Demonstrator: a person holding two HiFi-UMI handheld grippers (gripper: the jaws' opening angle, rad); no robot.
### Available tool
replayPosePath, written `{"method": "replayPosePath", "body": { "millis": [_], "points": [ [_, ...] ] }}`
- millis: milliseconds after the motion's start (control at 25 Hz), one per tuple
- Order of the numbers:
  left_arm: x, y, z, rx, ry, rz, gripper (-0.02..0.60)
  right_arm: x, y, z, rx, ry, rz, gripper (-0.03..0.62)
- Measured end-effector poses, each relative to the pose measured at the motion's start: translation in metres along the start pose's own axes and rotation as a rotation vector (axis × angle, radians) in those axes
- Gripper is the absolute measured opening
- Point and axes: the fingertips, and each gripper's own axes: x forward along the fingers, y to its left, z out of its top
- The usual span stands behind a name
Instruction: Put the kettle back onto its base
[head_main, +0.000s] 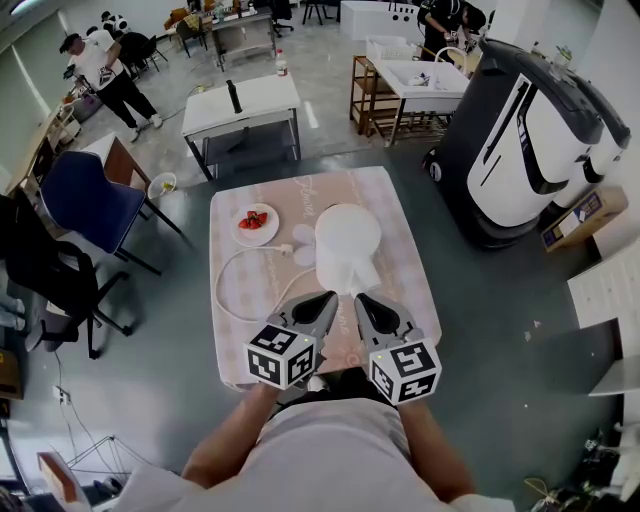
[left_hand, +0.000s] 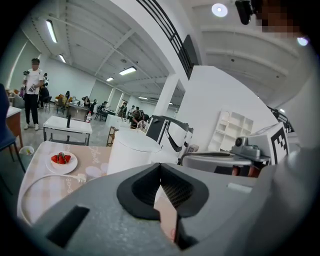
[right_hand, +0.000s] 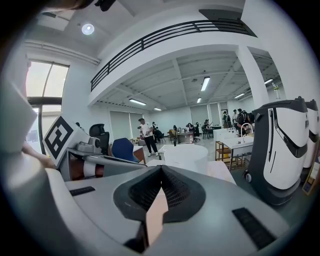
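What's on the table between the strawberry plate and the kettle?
The plug end of a white cord lies between the plate and the kettle. The head view and the left gripper view both show it.

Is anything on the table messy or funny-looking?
Nothing is spilled or broken. The only loose thing is the white cord: it loops across the tablecloth and its plug lies beside the strawberry plate, in no socket.
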Motion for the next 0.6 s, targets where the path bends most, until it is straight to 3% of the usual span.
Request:
{"method": "replayPosePath", "body": {
  "millis": [600],
  "points": [
    [0.0009,0.0031,0.0001,0.003,-0.003,0.004,0.006,0.0004,-0.0018,-0.0017,0.003,0.003,-0.003,0.005]
  ]
}}
